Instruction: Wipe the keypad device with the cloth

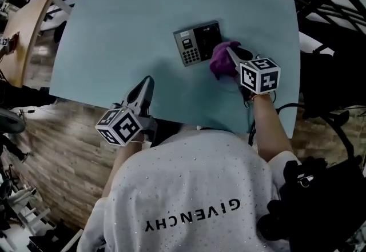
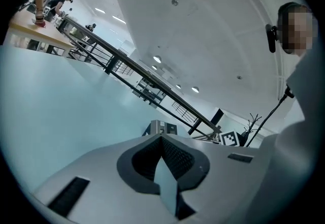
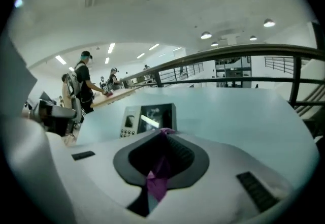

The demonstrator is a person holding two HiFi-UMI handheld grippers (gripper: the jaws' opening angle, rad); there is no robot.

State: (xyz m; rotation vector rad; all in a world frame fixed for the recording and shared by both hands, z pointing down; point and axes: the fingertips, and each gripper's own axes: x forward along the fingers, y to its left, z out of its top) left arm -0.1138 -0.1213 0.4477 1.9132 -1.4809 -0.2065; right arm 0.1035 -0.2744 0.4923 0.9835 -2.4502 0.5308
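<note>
Two grippers were over the pale blue-green table [image 1: 126, 22], each held in one of the person's hands. The right gripper [image 3: 163, 134] had its jaws clenched on the purple cloth [image 3: 158, 180]. In the right gripper view, a strip of the cloth ran up the dark slot between the pads and peeked out at the tips. From the head view, the rest of the cloth [image 1: 220, 61] bunched on the table under and ahead of the right gripper [image 1: 229, 51]. Just beyond those jaw tips and a little to their left lay the keypad device [image 3: 150, 119], flat on the table, its buttons on the side away from the jaws and its dark screen on the nearer side. The cloth sat at the device's [image 1: 198, 43] nearest corner, but whether the two touched could not be told.

The left gripper [image 2: 161, 139] had its jaws pressed together with nothing between them. It hung by the table's near edge, well apart from the device, with bare tabletop ahead of its [image 1: 148, 82] tips. Farther off past the right jaws ran a dark railing [image 3: 228, 53], and to their left a person [image 3: 84, 83] stood at a wooden bench.
</note>
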